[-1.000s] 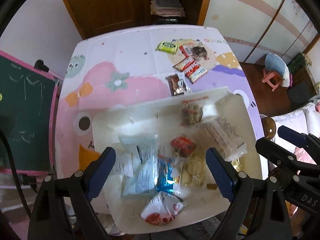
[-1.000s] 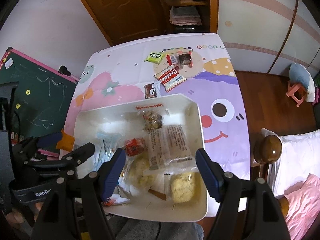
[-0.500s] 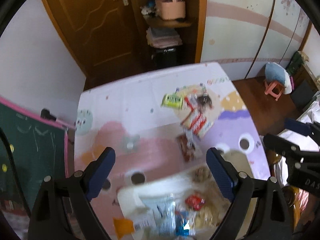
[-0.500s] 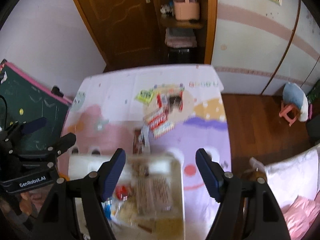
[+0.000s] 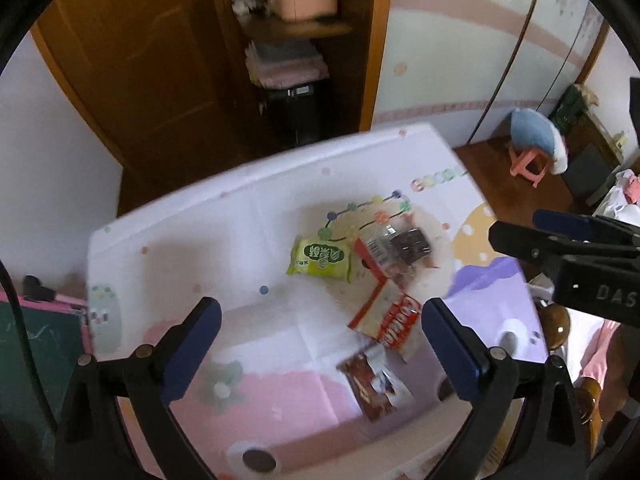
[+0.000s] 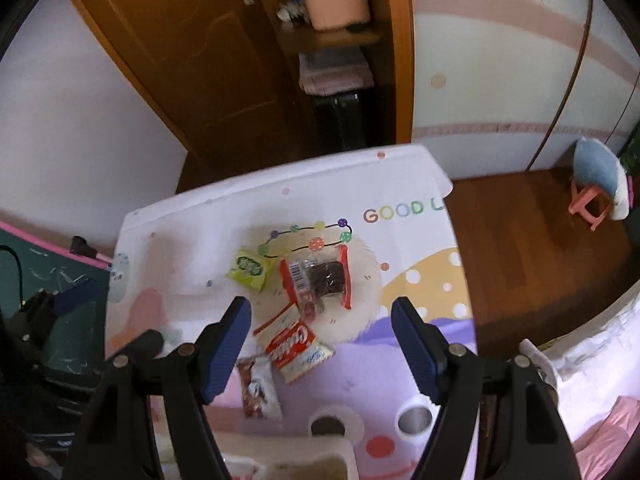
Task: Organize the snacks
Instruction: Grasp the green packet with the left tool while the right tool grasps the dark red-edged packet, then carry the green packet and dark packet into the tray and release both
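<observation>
Several snack packets lie on the cartoon tablecloth: a green packet [image 5: 320, 262] [image 6: 250, 268], a clear packet with a dark brownie [image 5: 404, 246] [image 6: 320, 278], a red-and-white wafer packet [image 5: 390, 320] [image 6: 298, 342] and a brown chocolate packet [image 5: 376, 388] [image 6: 258, 386]. My left gripper [image 5: 320, 336] is open and empty above the table, short of the packets. My right gripper [image 6: 322, 334] is open and empty, hovering over the wafer packet. The white tray's far rim [image 6: 288, 446] shows at the bottom of the right wrist view.
The table [image 5: 200, 240] ends at a far edge before a wooden door [image 5: 140, 80] and shelf. A green chalkboard [image 6: 48, 280] stands left of the table. A pink stool [image 6: 592, 204] and wooden floor lie to the right.
Both grippers have risen off the snack-filled tray and swung forward toward the loose packets at the table's far side. The tray has dropped almost out of view.
</observation>
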